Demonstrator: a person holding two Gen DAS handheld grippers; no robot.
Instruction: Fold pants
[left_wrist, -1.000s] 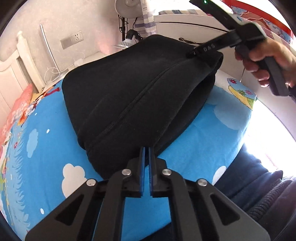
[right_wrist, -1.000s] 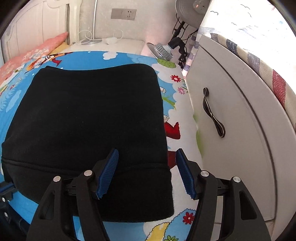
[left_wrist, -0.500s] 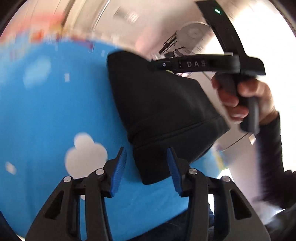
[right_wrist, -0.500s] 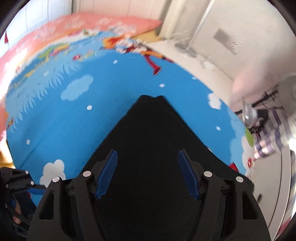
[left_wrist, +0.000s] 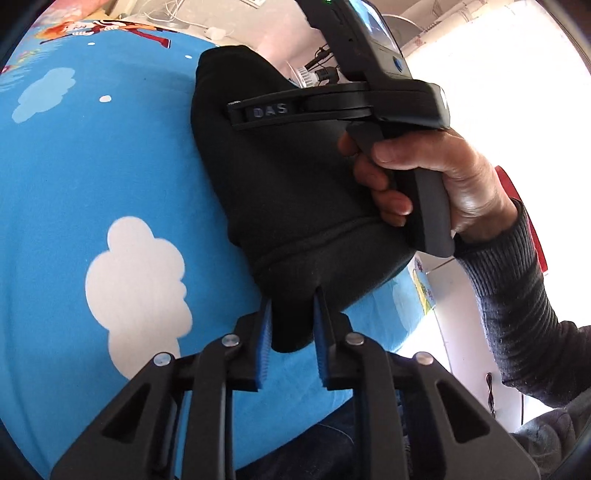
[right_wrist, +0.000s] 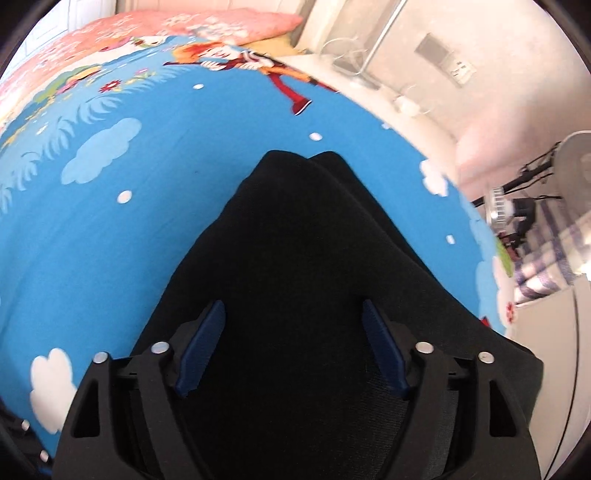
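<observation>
Left claw (left_wrist: 291, 325) now around pants (left_wrist: 295, 177) corner.

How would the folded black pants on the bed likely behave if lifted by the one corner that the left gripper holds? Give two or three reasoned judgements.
The black pants look like soft, thick knit, so they would probably sag and partly unfold. The left gripper pinches only a bunched corner, so the layers may slide apart. The right gripper hovers open above them, giving no support.

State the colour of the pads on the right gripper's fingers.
Blue, on black fingers; the pads show best in the right wrist view, spread wide over the black pants.
</observation>
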